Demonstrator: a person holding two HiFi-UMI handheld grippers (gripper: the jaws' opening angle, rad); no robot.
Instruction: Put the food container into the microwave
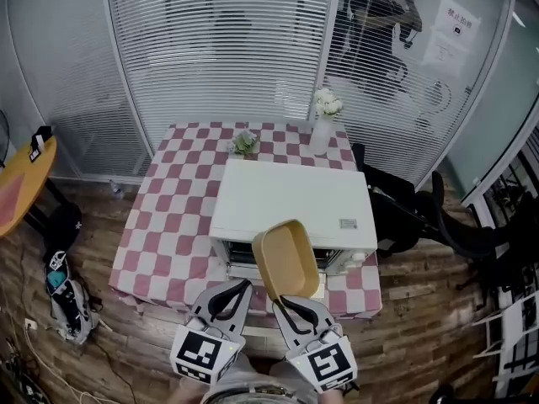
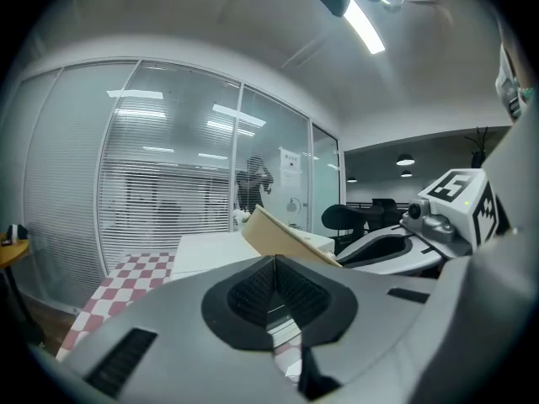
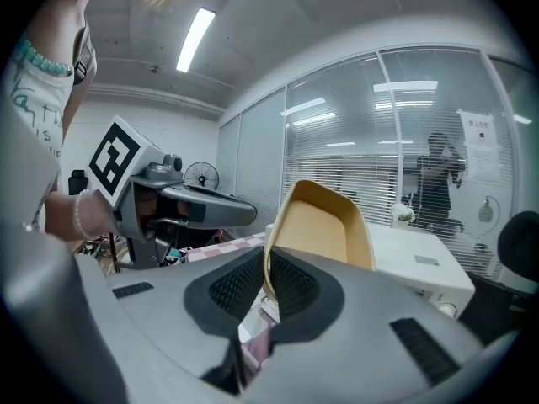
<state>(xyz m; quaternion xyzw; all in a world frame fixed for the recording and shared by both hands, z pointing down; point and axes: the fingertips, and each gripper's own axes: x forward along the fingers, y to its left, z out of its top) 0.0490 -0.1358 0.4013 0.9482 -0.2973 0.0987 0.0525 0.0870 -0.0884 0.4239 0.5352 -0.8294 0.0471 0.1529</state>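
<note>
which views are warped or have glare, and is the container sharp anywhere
Head view: slight bending at edges, even light, food container sharp. Left gripper view: strong fisheye, dark corners, ceiling light blown white. Right gripper view: same fisheye, container crisp in the right tongs.

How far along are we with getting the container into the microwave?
Done: right gripper is shut on the food container, by its rim. In hand: it hangs tilted before the microwave. Left: setting it inside. The left gripper is shut, empty.
</note>
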